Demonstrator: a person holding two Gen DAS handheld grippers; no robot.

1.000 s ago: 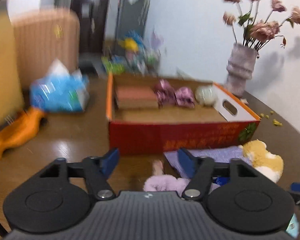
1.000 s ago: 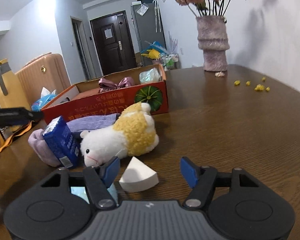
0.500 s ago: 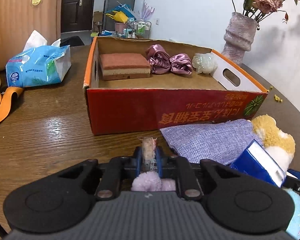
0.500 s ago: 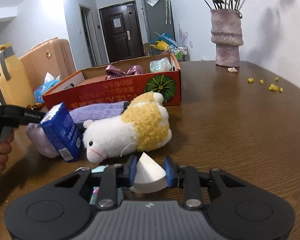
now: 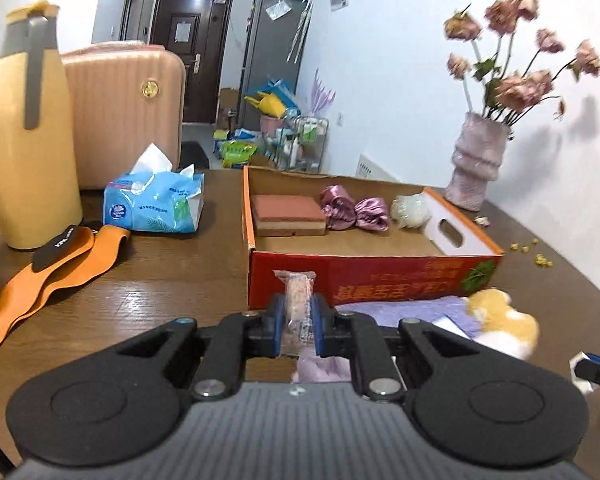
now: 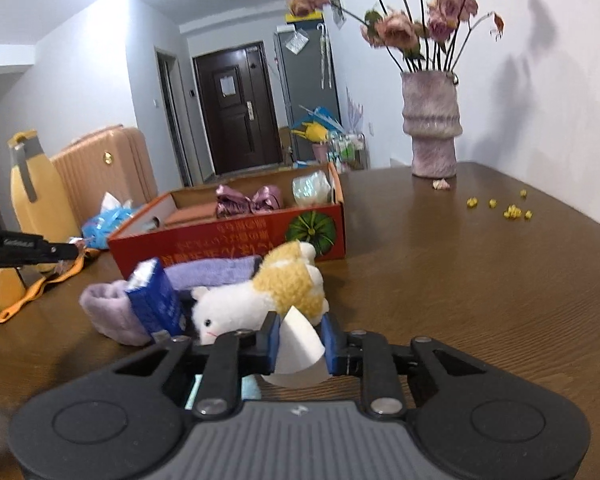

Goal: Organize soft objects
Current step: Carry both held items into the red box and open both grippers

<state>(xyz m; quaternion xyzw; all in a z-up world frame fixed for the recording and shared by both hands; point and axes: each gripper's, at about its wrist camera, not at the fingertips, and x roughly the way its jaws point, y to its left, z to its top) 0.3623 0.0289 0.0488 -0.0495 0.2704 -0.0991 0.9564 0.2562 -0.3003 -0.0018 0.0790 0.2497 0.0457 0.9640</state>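
My left gripper (image 5: 298, 314) is shut on a small clear-wrapped pinkish packet (image 5: 296, 294), held upright above the table in front of the red cardboard box (image 5: 380, 280). Inside the box lie a brown sponge block (image 5: 288, 214), a purple satin bow (image 5: 354, 212) and a pale wrapped bundle (image 5: 410, 210). My right gripper (image 6: 300, 338) has its jaws closing on a white wedge sponge (image 6: 298, 340), with the pads pressing its sides. Just ahead of it lie a white and yellow plush (image 6: 260, 300), a blue carton (image 6: 156, 300) and purple cloths (image 6: 212, 274).
A yellow jug (image 5: 28, 132), a blue tissue pack (image 5: 156, 204) and an orange strap (image 5: 60, 264) stand left of the box. A pink suitcase (image 5: 124, 112) is behind them. The flower vase (image 6: 432, 136) and yellow crumbs (image 6: 508, 210) are at the far right.
Both grippers went from open to shut, the left on the wrapped packet, the right on the white wedge. Both have since risen, and the packet is off the table.
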